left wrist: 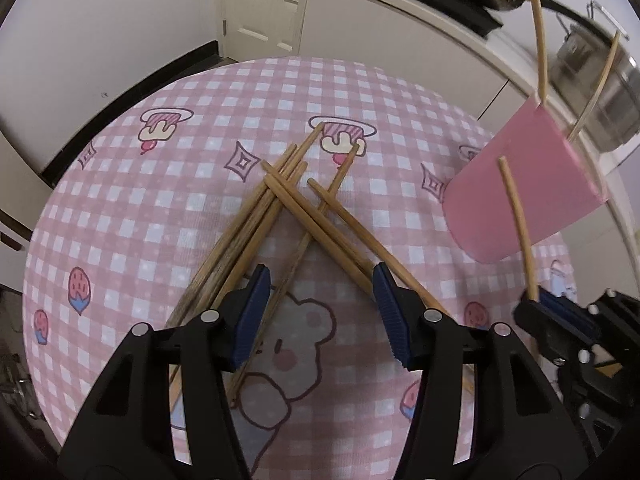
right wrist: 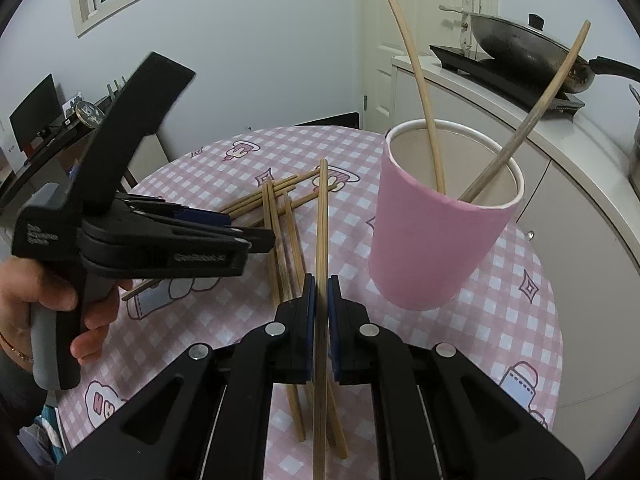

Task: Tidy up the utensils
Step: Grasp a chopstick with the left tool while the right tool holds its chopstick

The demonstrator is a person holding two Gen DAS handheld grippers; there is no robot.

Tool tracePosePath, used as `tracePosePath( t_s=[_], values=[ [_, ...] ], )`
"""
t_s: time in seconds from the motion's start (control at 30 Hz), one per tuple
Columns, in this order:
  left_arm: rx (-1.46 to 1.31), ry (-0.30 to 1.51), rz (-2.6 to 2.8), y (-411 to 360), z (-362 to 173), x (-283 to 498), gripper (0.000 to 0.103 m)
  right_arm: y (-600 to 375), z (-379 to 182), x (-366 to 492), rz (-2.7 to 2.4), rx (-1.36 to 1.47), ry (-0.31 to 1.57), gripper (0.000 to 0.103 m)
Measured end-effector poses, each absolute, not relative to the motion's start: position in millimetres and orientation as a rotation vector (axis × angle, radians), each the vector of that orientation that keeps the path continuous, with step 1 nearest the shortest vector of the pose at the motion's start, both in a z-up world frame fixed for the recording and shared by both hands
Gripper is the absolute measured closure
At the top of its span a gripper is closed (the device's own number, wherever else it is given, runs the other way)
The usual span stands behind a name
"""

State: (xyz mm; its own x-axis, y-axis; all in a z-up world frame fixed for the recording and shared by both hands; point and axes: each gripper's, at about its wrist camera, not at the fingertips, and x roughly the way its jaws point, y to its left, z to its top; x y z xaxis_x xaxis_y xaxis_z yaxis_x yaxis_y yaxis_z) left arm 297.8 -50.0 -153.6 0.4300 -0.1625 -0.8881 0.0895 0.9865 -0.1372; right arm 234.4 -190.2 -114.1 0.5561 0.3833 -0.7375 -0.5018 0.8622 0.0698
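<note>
Several wooden chopsticks [left wrist: 280, 208] lie crossed in a pile on the pink checked tablecloth [left wrist: 120, 208]. My left gripper [left wrist: 320, 304] is open just above the pile's near end, its jaws either side of some sticks. My right gripper [right wrist: 321, 292] is shut on one chopstick [right wrist: 321, 220] that points forward, lifted over the pile [right wrist: 280, 216]; it also shows in the left wrist view [left wrist: 518, 224]. A pink paper cup [right wrist: 436, 236] stands to the right with two chopsticks [right wrist: 424, 92] leaning in it. The left gripper [right wrist: 240, 236] shows at the left of the right wrist view.
A white counter [right wrist: 560, 152] behind the round table carries a black wok [right wrist: 528, 60] on a cooktop and a steel pot [left wrist: 600, 92]. A white door [left wrist: 260, 4] and dark skirting lie beyond the table's far edge. A chair and a shelf with a monitor [right wrist: 36, 112] stand at the left.
</note>
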Motion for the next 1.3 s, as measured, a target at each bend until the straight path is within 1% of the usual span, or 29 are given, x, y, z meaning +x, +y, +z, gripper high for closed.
tracePosePath(
  t_s=[0.6, 0.63, 0.67, 0.7, 0.83, 0.9, 1.1, 1.3],
  values=[
    [-0.04, 1.119, -0.056, -62, -164, 309, 0.05, -205, -113, 228, 0.548, -0.137, 0.814, 0.098],
    [-0.041, 1.117, -0.052, -62, -163, 310, 0.052, -205, -114, 228, 0.547, -0.136, 0.815, 0.098],
    [-0.04, 1.112, -0.045, -61, -163, 312, 0.062, -205, -114, 228, 0.546, -0.136, 0.816, 0.098],
    [-0.041, 1.112, -0.037, -60, -163, 314, 0.069, -205, -115, 228, 0.546, -0.137, 0.817, 0.098],
    [-0.077, 1.119, -0.06, -48, -163, 318, 0.078, -204, -116, 226, 0.548, -0.139, 0.82, 0.098],
    [-0.084, 1.111, -0.07, -43, -163, 318, 0.085, -202, -116, 226, 0.55, -0.14, 0.821, 0.098],
    [-0.16, 1.079, -0.121, -26, -158, 310, 0.096, -195, -113, 226, 0.55, -0.147, 0.82, 0.098],
    [-0.204, 1.0, -0.186, -10, -128, 285, 0.097, -187, -101, 224, 0.538, -0.149, 0.788, 0.098]
  ],
)
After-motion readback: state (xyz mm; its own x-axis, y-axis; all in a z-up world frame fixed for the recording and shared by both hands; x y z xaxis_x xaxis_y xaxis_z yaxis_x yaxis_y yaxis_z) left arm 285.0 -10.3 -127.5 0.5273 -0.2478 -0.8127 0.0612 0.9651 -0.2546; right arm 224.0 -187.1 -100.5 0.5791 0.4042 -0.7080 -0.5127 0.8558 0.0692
